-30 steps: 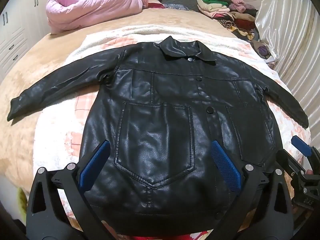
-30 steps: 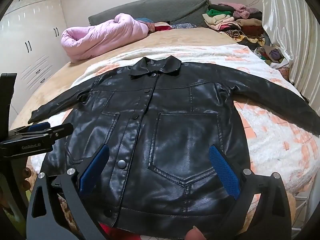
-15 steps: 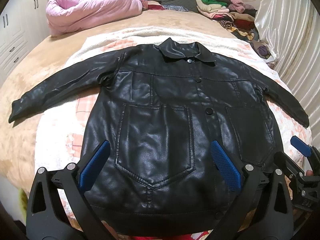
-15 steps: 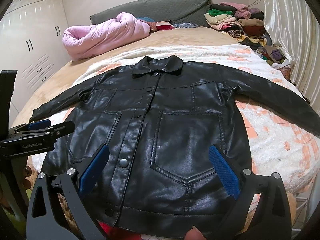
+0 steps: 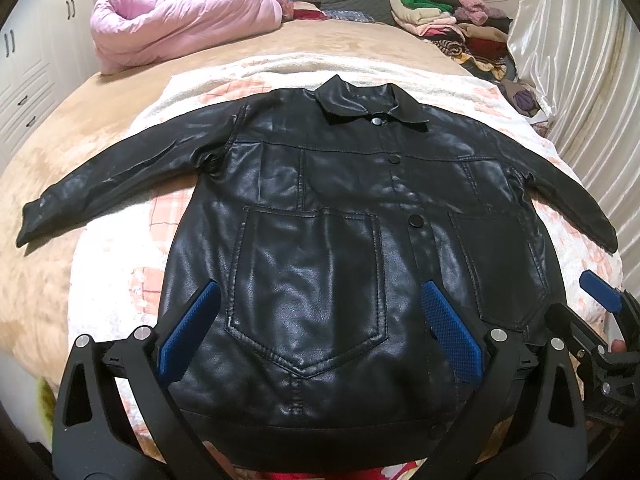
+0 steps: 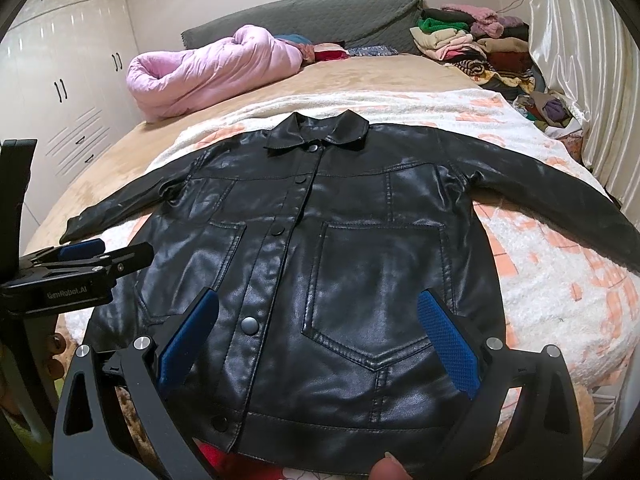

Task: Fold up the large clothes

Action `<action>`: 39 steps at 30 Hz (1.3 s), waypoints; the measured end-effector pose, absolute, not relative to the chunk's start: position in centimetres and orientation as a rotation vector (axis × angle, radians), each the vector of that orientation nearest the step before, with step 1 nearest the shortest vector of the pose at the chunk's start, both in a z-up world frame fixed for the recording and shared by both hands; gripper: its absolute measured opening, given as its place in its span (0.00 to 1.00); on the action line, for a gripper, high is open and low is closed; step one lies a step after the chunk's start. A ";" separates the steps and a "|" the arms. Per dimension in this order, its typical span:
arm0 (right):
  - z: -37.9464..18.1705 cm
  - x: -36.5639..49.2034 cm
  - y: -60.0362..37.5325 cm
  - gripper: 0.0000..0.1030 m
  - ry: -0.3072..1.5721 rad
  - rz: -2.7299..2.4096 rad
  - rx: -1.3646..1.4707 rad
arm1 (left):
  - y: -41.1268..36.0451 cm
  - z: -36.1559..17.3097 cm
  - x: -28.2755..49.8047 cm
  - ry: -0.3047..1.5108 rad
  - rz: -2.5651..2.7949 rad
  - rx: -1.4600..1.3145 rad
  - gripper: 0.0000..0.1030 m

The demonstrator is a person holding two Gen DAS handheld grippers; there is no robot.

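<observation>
A black leather jacket [image 5: 320,248] lies flat and face up on a white and orange blanket [image 5: 120,280], buttoned, collar far, both sleeves spread out sideways. It also shows in the right wrist view [image 6: 360,260]. My left gripper [image 5: 320,332] is open and empty, hovering over the jacket's left pocket near the hem. My right gripper [image 6: 316,340] is open and empty, over the right pocket near the hem. Each gripper shows at the edge of the other's view: the right one [image 5: 600,320], the left one [image 6: 80,260].
A rolled pink quilt [image 5: 180,32] lies at the far left of the bed. A pile of folded clothes [image 5: 448,28] sits at the far right by a white curtain [image 5: 580,80]. White wardrobes [image 6: 60,80] stand to the left. A grey headboard [image 6: 312,12] is behind.
Both grippers have pulled back and risen slightly, so more of the hem shows. The jacket has not moved.
</observation>
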State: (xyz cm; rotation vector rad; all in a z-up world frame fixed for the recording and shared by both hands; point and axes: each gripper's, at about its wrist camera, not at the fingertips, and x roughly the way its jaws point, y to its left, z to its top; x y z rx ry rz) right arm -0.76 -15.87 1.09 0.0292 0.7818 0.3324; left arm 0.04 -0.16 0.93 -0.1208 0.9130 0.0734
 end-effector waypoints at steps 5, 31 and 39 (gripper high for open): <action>1.0 -0.7 -15.8 0.96 0.786 0.331 0.026 | -0.2 0.9 0.1 0.911 0.075 -0.126 0.91; 1.3 0.2 -15.6 0.96 0.777 0.334 0.024 | -0.7 0.7 0.9 0.915 0.073 -0.132 0.91; 3.8 2.9 -15.6 0.96 0.740 0.338 0.028 | -0.7 1.5 3.0 0.897 0.064 -0.144 0.91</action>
